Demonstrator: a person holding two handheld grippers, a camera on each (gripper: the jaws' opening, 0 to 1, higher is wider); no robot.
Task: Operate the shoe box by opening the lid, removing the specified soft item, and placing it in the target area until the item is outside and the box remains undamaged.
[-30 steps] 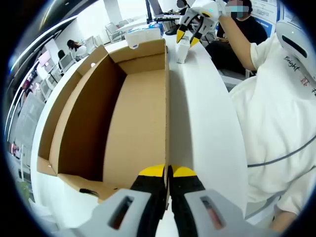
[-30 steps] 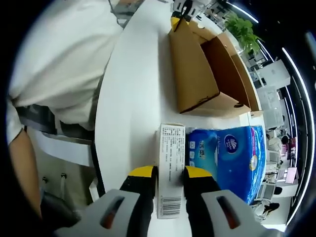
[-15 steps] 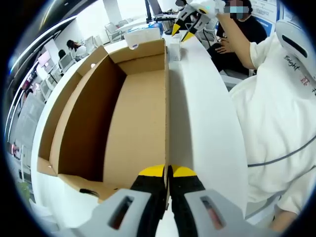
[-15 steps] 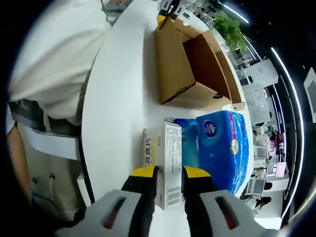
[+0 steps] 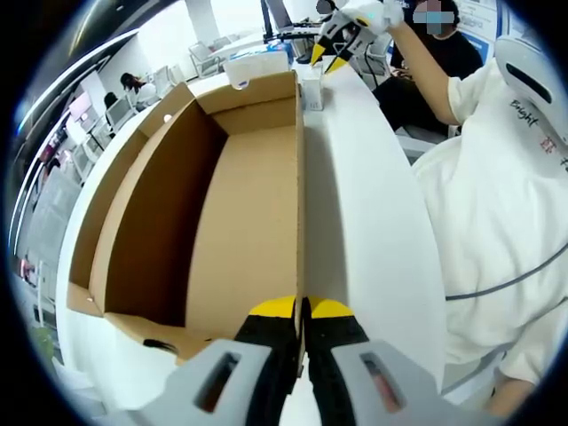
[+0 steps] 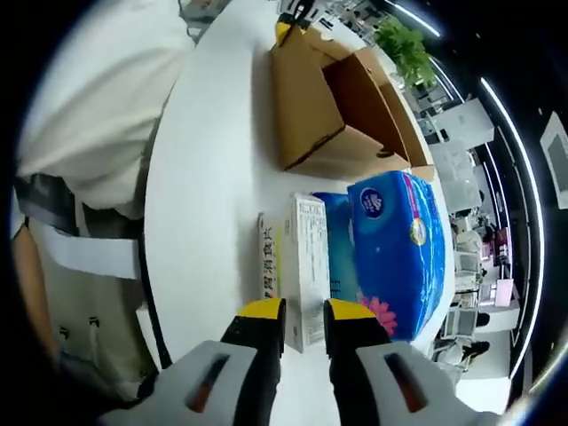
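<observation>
Left gripper view: left hand-held gripper [image 5: 302, 312] jaws pinched together on the near edge of the cardboard shoe box's [image 5: 240, 222] right wall, yellow tips either side of the board. Box open, flaps out, inside looks bare brown cardboard, sitting on the white tabletop [image 5: 373, 231]. At the far end of the box a small white carton [image 5: 311, 89] stands upright on the tabletop, just beside the box's far right corner. Right hand-held gripper [image 5: 330, 53] hangs just above that carton, yellow tips slightly apart, not touching it from what shows. Person in a white shirt [image 5: 497, 204] on the right side of the tabletop.

Right gripper view: right hand-held gripper [image 6: 304, 316] jaws apart, the white carton [image 6: 310, 266] in line with the gap; the jaws clamp nothing. A thin flat white-and-yellow packet [image 6: 268, 257] lies against the carton's left side. On the carton's right, touching it, a blue plastic-wrapped tissue pack [image 6: 388, 253], the soft item, out of the box and on the tabletop [image 6: 209, 177]. Shoe box [image 6: 342, 111] farther along the tabletop, open, near the tissue pack. Left hand-held gripper [image 6: 286, 27] visible at the box's far edge. Green plant [image 6: 410, 49] in the background.
</observation>
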